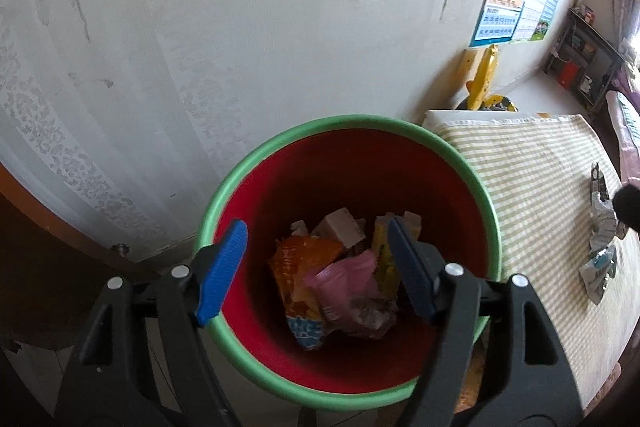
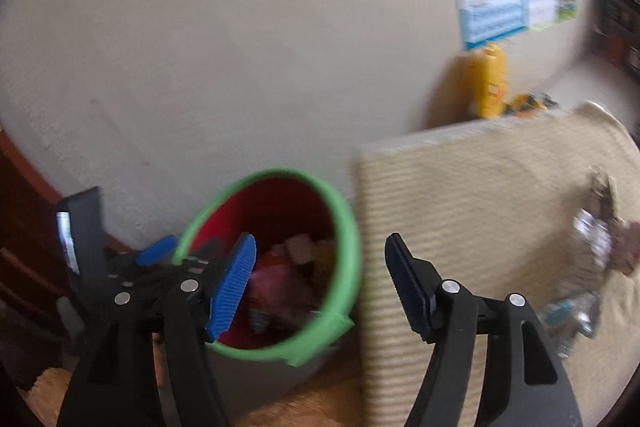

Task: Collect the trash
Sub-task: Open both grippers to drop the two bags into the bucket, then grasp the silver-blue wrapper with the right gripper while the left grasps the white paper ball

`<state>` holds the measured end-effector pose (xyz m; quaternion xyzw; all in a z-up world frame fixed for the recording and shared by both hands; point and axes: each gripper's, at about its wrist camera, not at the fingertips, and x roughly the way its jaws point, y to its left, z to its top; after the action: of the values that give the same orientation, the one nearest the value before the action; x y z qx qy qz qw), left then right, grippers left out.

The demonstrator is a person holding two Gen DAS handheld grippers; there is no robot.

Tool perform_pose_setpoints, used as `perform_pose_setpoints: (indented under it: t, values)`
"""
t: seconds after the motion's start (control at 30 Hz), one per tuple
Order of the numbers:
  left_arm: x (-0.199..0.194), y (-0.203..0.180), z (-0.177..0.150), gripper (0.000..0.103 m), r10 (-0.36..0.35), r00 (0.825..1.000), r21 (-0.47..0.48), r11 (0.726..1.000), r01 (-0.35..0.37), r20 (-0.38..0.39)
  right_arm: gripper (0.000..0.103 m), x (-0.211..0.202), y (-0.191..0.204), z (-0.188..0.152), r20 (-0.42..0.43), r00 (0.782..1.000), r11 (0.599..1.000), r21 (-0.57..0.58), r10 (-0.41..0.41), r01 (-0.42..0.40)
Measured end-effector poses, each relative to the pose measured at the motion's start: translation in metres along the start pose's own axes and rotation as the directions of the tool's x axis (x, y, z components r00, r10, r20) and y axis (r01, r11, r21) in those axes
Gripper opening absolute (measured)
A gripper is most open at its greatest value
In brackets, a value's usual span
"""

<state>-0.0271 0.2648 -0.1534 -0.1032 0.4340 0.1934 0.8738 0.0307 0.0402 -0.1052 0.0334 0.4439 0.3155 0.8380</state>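
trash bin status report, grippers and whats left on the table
Left gripper open, empty, over trash bin. Right gripper open, empty, beside it. Wrappers left on striped tablecloth. Path clear.

Red bin [image 1: 352,187] with green rim, orange and pink wrappers [image 1: 320,275] inside; green-striped cream tablecloth [image 1: 532,187]; blue-padded claws.
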Motion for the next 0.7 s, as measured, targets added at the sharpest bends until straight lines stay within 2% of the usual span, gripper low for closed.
perform_pose_setpoints:
  t: [0.07,0.13,0.2,0.23,0.3,0.4,0.5,0.57,0.6,0.63,0.7]
  values:
    - [-0.001,-0.004,0.0,0.07,-0.007,1.0,0.008,1.0,0.007,0.002,0.068,-0.008,-0.03,-0.009,0.004,0.996,0.995,0.05,-0.085,0.085]
    - [-0.002,-0.008,0.0,0.07,-0.011,1.0,0.015,1.0,0.011,0.003,0.068,-0.015,-0.063,-0.021,-0.004,0.983,0.976,0.11,-0.186,0.185]
    - [-0.003,-0.015,0.001,0.07,-0.016,1.0,0.024,1.0,0.016,0.002,0.068,-0.024,-0.105,-0.035,-0.032,0.961,0.933,0.232,-0.276,0.275]
    - [-0.003,-0.019,0.0,0.07,-0.017,1.0,0.034,0.999,0.017,0.002,0.068,-0.029,-0.129,-0.043,-0.051,0.949,0.897,0.314,-0.311,0.311]
    - [-0.006,-0.03,0.0,0.071,-0.023,1.0,0.061,0.998,0.023,0.004,0.068,-0.031,-0.157,-0.052,-0.088,0.934,0.848,0.397,-0.346,0.352]
    - [-0.012,-0.044,0.001,0.07,-0.028,0.999,0.094,0.995,0.027,0.014,0.069,-0.031,-0.185,-0.062,-0.123,0.934,0.797,0.491,-0.335,0.351]
    - [-0.021,-0.058,0.002,0.071,-0.04,0.999,0.126,0.991,0.037,0.024,0.071,-0.015,-0.193,-0.064,-0.16,0.938,0.786,0.513,-0.307,0.345]
    - [-0.028,-0.067,0.001,0.071,-0.046,0.998,0.148,0.988,0.04,0.034,0.071,0.002,-0.191,-0.063,-0.211,0.915,0.8,0.443,-0.345,0.404]
    - [-0.031,-0.07,0.001,0.071,-0.049,0.998,0.157,0.987,0.042,0.039,0.061,0.005,-0.191,-0.066,-0.212,0.91,0.807,0.422,-0.356,0.413]
    - [-0.035,-0.076,0.001,0.071,-0.055,0.997,0.169,0.985,0.047,0.045,0.058,0.007,-0.19,-0.068,-0.213,0.906,0.81,0.406,-0.366,0.423]
    - [-0.041,-0.087,0.0,0.071,-0.067,0.996,0.191,0.98,0.056,0.053,0.044,0.004,-0.192,-0.074,-0.203,0.917,0.82,0.41,-0.344,0.399]
